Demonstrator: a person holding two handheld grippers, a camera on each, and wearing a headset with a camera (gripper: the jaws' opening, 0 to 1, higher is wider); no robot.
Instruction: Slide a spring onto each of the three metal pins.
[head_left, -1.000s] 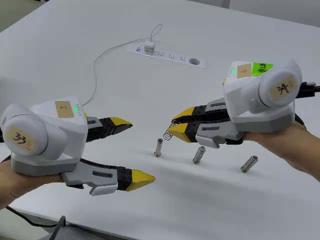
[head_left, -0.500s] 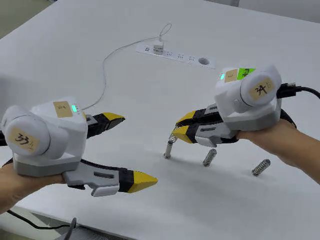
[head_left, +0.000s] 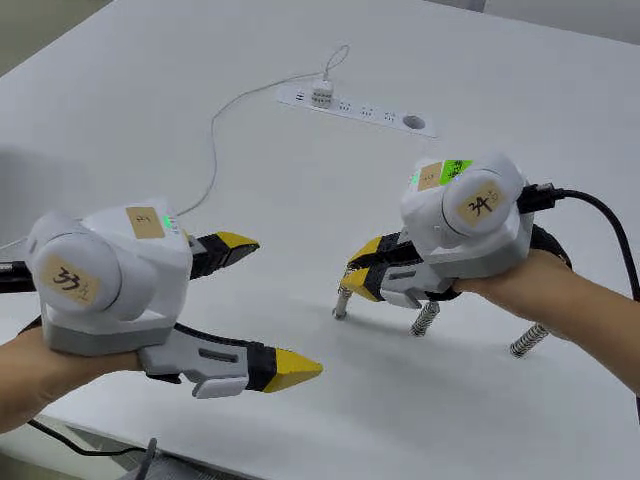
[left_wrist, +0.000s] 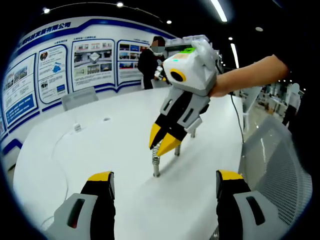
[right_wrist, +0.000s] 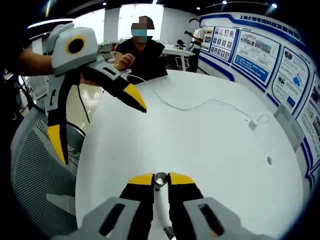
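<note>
**Firmly pinched — a spring atop an upright pin**

Over the white tabletop (head_left: 150, 120), the right gripper (head_left: 360, 268) has its yellow-tipped black jaws drawn nearly together on a small coiled steel spring (left_wrist: 156, 149). The coil sits on the upper part of a slim metal pin (head_left: 342, 303), which stands on the table with its lower shaft bare. In the right gripper view, a round metal end shows between the two tips.

The left gripper (head_left: 268, 305) hovers off to the left, well apart from the pin, with its jaws spread wide and holding nothing.

A second spring (head_left: 425, 318) stands slanted near the pin on its right, and a third spring (head_left: 528, 338) sits farther right — whether pins run inside them cannot be told. A white power strip (head_left: 355, 108) with a white cable (head_left: 212, 140) plugged in lies at the table's far side.
</note>
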